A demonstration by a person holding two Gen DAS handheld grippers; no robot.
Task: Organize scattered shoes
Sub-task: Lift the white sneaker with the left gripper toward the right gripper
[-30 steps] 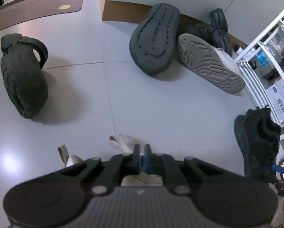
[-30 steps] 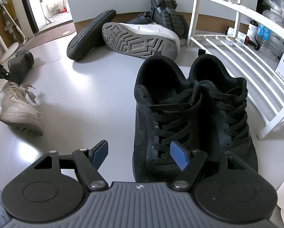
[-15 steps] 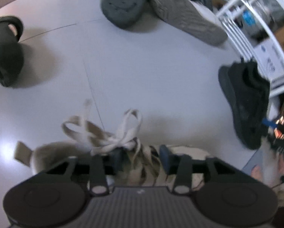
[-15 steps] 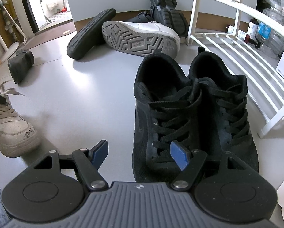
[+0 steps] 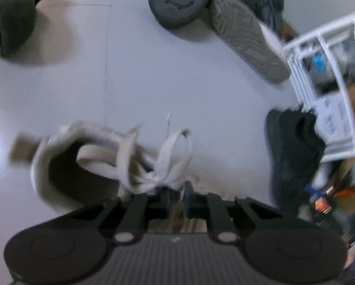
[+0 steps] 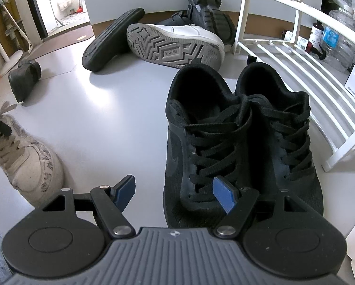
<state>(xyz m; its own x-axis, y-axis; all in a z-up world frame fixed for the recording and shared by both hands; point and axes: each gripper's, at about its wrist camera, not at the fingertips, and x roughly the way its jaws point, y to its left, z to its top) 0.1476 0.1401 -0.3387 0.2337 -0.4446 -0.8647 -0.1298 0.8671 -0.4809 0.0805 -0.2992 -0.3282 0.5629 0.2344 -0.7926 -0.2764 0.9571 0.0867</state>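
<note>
A worn beige sneaker [image 5: 65,166] with loose laces lies right under my left gripper [image 5: 177,199]. Its jaws are closing, nearly together, on the sneaker's laced upper, with beige material pinched between the pads. In the right wrist view the same sneaker [image 6: 27,163] sits at the left edge, toe toward the camera. A pair of black lace-up sneakers [image 6: 236,142] stands side by side on the floor. My right gripper [image 6: 173,187] hangs open over the left one's toe and touches nothing.
A white sneaker [image 6: 172,45] lies on its side, and a black slipper [image 6: 111,40] and a chunky black shoe [image 6: 208,7] lean by the far wall. Another dark slipper [image 6: 23,78] lies at the left. A white wire rack [image 6: 296,54] stands on the right with bottles and boxes behind it.
My left gripper opened, sank over the beige sneaker and closed on its laced upper. The sneaker turned its toe toward the right camera. The right gripper stayed still.
</note>
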